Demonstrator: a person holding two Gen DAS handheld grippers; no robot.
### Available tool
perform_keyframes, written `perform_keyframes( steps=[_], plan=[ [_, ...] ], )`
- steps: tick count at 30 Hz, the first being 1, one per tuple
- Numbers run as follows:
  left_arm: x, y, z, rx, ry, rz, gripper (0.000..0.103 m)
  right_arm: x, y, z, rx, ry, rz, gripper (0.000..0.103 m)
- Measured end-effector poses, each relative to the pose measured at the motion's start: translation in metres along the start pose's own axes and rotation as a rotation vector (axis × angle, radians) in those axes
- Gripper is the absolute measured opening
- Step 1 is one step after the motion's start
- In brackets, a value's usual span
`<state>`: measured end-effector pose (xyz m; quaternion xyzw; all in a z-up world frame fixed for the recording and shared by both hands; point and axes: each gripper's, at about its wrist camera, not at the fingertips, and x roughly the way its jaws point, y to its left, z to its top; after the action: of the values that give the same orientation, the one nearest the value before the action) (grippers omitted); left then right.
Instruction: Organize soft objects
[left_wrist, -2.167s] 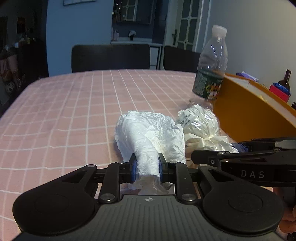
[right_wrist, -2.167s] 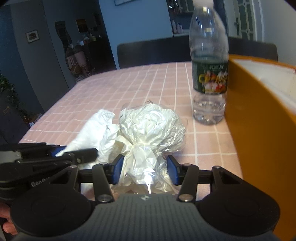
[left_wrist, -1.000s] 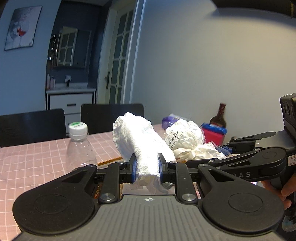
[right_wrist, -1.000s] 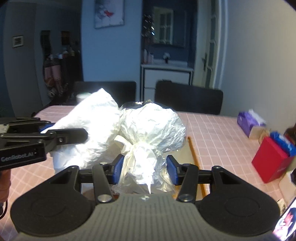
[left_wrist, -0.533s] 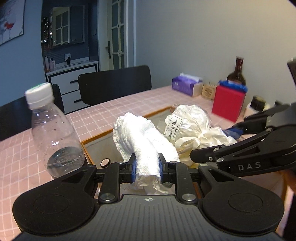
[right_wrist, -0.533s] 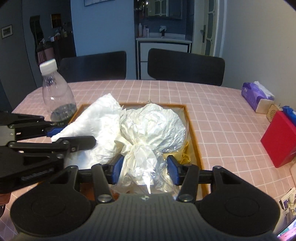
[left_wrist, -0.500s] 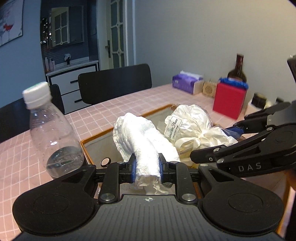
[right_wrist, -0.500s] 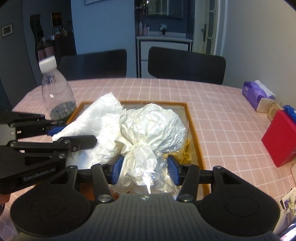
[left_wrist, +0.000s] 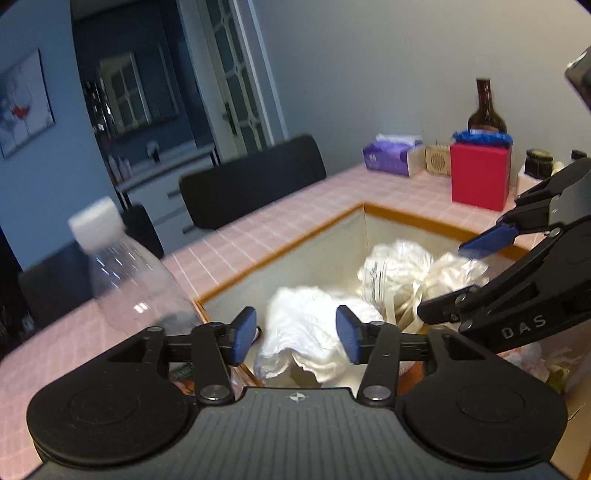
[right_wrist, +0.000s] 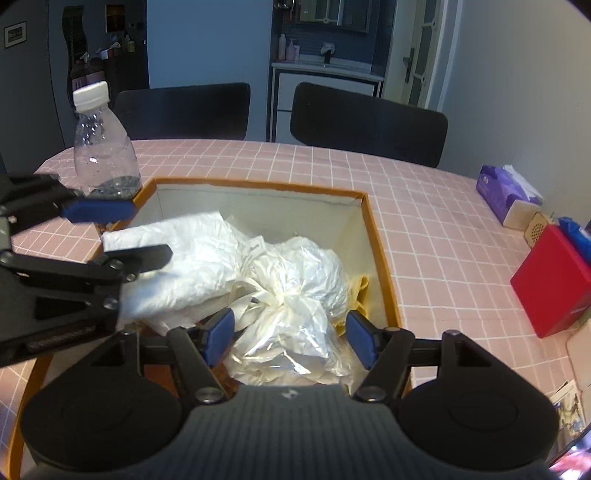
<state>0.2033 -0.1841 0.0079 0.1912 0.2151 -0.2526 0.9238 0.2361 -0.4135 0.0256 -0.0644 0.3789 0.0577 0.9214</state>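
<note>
An orange-rimmed open box (right_wrist: 373, 221) stands on the pink checked table; its rim also shows in the left wrist view (left_wrist: 424, 218). Inside lie a white crumpled soft bundle (right_wrist: 192, 258) (left_wrist: 306, 332) and a clear-wrapped white bundle tied with a ribbon (right_wrist: 295, 288) (left_wrist: 402, 266). My left gripper (left_wrist: 295, 334) is open above the white bundle, not touching it. My right gripper (right_wrist: 288, 334) is open above the wrapped bundle. Each gripper shows in the other's view, the left one (right_wrist: 99, 229) and the right one (left_wrist: 480, 258).
A clear plastic bottle (right_wrist: 103, 147) stands just outside the box's left corner. A red box (right_wrist: 554, 288), a purple tissue pack (right_wrist: 506, 195) and a brown bottle (left_wrist: 485, 110) stand at the table's right. Two black chairs (right_wrist: 365, 122) stand behind.
Both grippers have opened and let go of their bundles, which now lie inside the box. Both grippers stay over the box.
</note>
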Motion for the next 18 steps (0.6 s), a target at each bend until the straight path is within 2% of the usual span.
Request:
perform_keyframes(
  steps=[8,17,18],
  plan=[
    [-0.041,0.008,0.010,-0.034,-0.115,0.011,0.065,-0.024,0.010,0.001,-0.019,-0.056,0.014,0.081],
    [-0.080,0.020,-0.002,-0.108,-0.194,-0.006,0.065,-0.061,0.037,0.003,-0.055,-0.133,0.012,0.087],
    [-0.086,0.023,-0.004,-0.116,-0.206,-0.005,0.065,-0.067,0.041,0.003,-0.061,-0.147,0.011,0.090]
  ],
)
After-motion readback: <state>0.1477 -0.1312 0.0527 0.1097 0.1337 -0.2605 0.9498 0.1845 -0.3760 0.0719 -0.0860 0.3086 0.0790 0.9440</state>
